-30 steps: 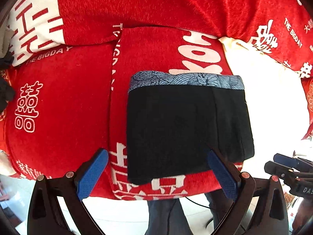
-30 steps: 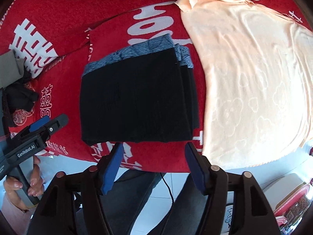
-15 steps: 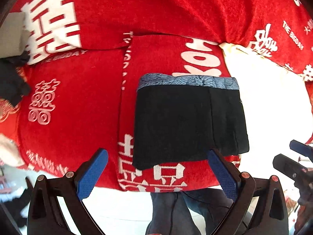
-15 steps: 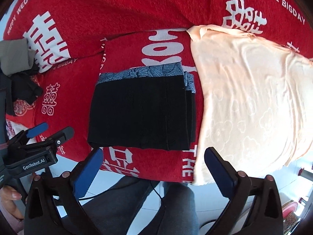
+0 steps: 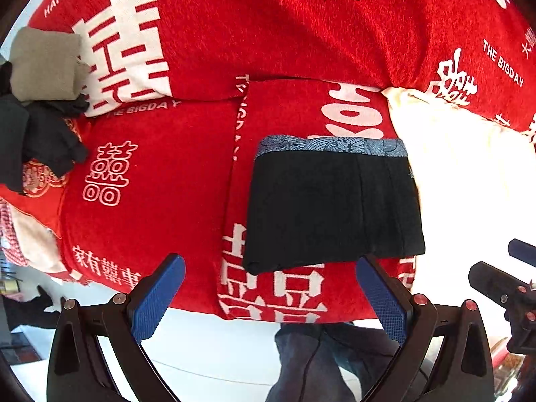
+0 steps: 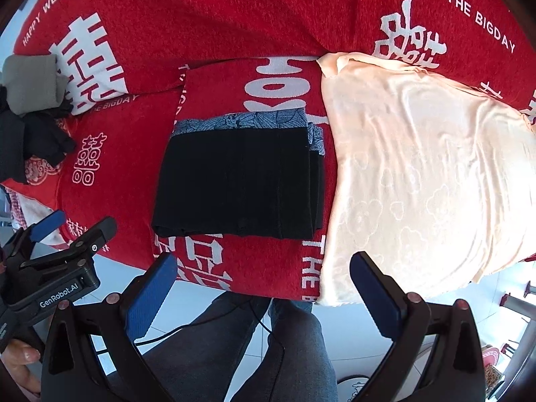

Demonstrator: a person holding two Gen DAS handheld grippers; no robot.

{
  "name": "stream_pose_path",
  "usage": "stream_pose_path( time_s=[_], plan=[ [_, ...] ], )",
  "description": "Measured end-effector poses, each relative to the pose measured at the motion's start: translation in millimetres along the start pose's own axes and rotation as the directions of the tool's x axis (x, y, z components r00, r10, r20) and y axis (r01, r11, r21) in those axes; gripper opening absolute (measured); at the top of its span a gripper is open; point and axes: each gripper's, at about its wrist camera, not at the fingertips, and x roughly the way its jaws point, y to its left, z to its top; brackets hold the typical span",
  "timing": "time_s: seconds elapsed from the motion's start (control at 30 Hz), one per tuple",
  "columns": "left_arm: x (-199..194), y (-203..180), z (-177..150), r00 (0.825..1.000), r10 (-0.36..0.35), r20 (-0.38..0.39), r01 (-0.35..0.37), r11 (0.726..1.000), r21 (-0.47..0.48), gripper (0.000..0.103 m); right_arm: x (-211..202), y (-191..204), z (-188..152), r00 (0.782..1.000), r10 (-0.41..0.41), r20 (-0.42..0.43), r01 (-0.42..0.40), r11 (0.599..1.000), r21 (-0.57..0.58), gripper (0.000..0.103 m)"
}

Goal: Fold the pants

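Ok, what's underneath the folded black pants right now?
The folded black pants lie on a red blanket with white characters; part of a large character shows below their near edge. Whatever sits directly beneath them is covered.

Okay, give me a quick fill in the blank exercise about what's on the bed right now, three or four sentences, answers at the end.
1. The folded black pants lie on a ____ blanket with white lettering.
2. The pants' patterned waistband is ____ in colour.
3. The left gripper and the right gripper both have their jaws ____, holding nothing.
4. The peach cloth lies to the ____ of the pants in the right wrist view.

Missing words: red; blue-grey; open; right
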Motion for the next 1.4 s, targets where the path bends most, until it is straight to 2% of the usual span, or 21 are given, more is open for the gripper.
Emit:
stream_pose_path(
  time_s=[0.23,0.57,1.4],
  plan=[
    [-10,4,-6,0.999,0.017,0.032,-0.017,1.000,0.000,0.102,-2,8,-5,1.000,-0.010,0.002,0.010,1.000,-0.018,0.103],
    [-18,2,-6,0.998,0.005,0.059,-0.006,1.000,0.019,0.102,-4,16,-6,1.000,-0.031,0.006,0.031,0.998,-0.046,0.103],
    [-22,-2,-9,0.998,0.017,0.062,-0.018,1.000,0.023,0.102,-6,13,-8,0.998,-0.062,0.000,0.062,0.997,-0.050,0.103]
  ],
)
